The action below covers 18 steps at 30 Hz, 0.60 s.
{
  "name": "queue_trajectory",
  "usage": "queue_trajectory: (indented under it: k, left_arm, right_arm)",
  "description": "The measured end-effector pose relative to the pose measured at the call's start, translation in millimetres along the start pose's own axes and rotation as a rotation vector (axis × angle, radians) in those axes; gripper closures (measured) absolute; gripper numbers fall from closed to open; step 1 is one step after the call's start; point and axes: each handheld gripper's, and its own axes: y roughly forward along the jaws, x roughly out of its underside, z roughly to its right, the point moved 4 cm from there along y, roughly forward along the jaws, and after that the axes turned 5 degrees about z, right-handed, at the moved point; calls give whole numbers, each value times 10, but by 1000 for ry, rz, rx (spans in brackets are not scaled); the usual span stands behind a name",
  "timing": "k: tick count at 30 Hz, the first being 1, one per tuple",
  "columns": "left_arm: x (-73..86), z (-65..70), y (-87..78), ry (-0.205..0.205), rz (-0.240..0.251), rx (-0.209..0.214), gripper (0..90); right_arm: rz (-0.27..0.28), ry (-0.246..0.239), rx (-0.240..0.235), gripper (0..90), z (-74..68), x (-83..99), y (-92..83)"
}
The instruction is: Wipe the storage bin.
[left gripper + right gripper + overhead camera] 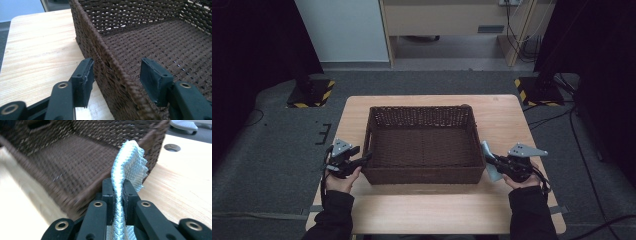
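Left gripper (115, 75) straddles the near-left wall of the wicker basket (110, 62), probably to steady it: fingers (83, 80) spread wide, outer one brushing the weave, inner one clear, no grip. Right gripper (117, 195) has its fingers clamped on a pale blue mesh cloth (127, 162), held just outside the basket's right wall above the worktop (432, 207), likely for dropping in

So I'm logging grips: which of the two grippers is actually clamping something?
The right gripper: shut on a pale blue woven cloth. The left gripper stands open astride the brown wicker basket's wall.
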Motion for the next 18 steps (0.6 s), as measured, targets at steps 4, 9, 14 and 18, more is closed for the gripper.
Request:
queue_trajectory:
  k: [4,9,14,18]
  left_arm:
    - [43,38,43,18,-48,6,484]
    - [47,31,63,-3,-45,1,569]
    - [22,49,82,-8,-35,-58,699]
    - [14,43,94,-27,-37,-83,727]
  right_arm:
    - [-53,-19,-6,838,-51,118,23]
    - [-166,-13,-2,838,-15,317,163]
    - [-253,7,-2,838,15,460,280]
    - [-194,-3,2,837,1,340,218]
